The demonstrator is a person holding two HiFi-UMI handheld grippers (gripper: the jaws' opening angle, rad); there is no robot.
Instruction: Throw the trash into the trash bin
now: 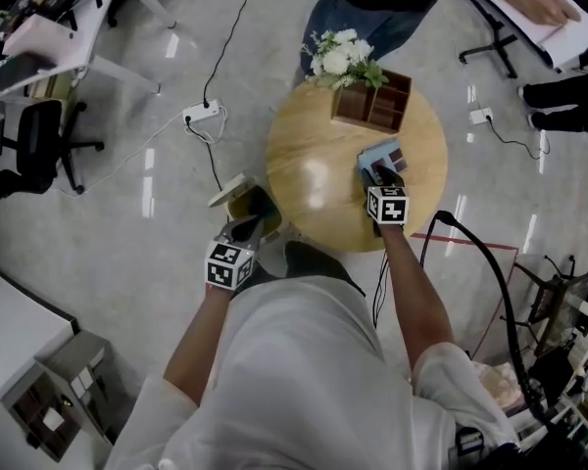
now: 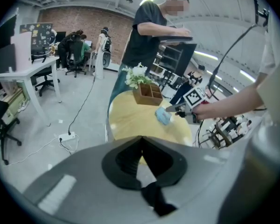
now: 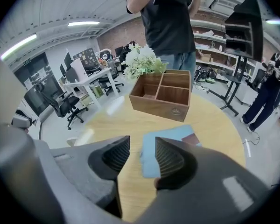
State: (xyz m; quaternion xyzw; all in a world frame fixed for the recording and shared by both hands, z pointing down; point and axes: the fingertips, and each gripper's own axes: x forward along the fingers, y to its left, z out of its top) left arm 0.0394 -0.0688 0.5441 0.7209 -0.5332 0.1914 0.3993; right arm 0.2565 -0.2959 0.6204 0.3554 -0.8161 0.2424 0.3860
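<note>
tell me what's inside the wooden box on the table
The wooden box has divided compartments, and they look empty from above. In the right gripper view its front wall covers the near compartments' floors. The white flowers stand behind it, not inside.

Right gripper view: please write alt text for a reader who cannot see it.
The right gripper, jaws apart, hovers over a light blue flat item lying on a round wooden table. Behind it stand a wooden compartment box and white flowers, and a person stands beyond the table.

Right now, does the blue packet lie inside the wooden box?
No, the packet lies flat on the table, apart from the box.
</note>
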